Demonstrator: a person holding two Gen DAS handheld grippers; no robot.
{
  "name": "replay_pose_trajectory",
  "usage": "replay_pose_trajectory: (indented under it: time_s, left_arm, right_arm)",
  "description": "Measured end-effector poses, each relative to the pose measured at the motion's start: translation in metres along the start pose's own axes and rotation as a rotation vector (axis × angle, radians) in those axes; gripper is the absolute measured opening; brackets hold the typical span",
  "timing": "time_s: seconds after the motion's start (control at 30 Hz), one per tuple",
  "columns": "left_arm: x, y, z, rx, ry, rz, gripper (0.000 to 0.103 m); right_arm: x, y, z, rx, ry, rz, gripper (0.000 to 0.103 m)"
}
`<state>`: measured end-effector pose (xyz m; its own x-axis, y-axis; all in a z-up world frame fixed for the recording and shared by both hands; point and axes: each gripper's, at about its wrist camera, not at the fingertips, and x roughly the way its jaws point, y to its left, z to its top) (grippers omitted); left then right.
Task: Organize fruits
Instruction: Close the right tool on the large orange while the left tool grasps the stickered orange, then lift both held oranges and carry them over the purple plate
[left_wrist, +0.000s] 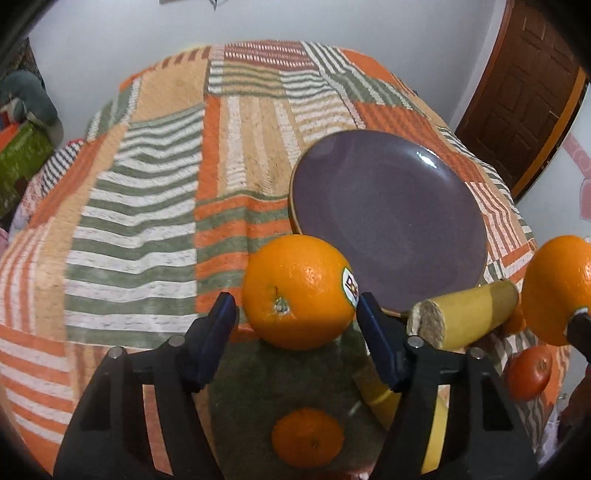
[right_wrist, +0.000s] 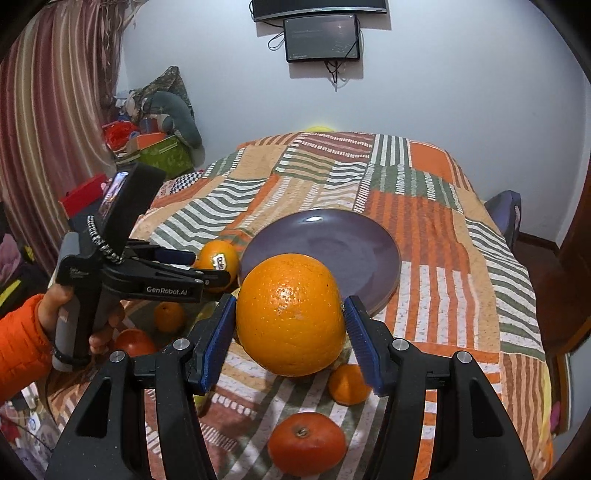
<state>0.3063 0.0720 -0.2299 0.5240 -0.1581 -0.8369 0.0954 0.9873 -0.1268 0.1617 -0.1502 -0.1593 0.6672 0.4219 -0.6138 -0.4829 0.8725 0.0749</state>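
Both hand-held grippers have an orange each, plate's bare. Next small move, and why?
Probably carry the right hand-held gripper forward over the purple plate and set its orange down. That orange is clamped and lifted off the cloth, with the plate just beyond it. The left hand-held gripper holds the stickered orange at the plate's near rim and can follow.

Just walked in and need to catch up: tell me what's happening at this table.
A person is sorting fruit with a handheld gripper in each hand. The right gripper is clamped on a large orange, lifted in front of the empty purple plate. The left gripper has its jaws either side of a stickered orange; whether they grip it is unclear. A banana, small tangerines and other fruit lie on the striped tablecloth.
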Motion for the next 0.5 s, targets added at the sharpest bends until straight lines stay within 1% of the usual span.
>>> replay_pose_trajectory:
  time_s: [0.07,0.27,0.4,0.5]
  left_arm:
    - [0.004,0.001,0.001,-0.009,0.005,-0.009,0.065]
    - [0.002,-0.002,0.000,0.016,-0.011,0.012,0.064]
    - [-0.007,-0.006,-0.004,0.028,-0.026,0.039,0.063]
    - [-0.017,-0.008,-0.003,0.028,-0.043,0.043,0.063]
  right_arm:
    - [0.002,-0.003,0.000,0.007,0.005,0.003,0.056]
    - [0.006,-0.007,-0.003,0.018,0.018,-0.003,0.056]
    - [0.006,-0.010,-0.002,0.028,0.014,-0.012,0.056]
    - [0.003,-0.013,0.001,0.036,0.006,-0.019,0.056]
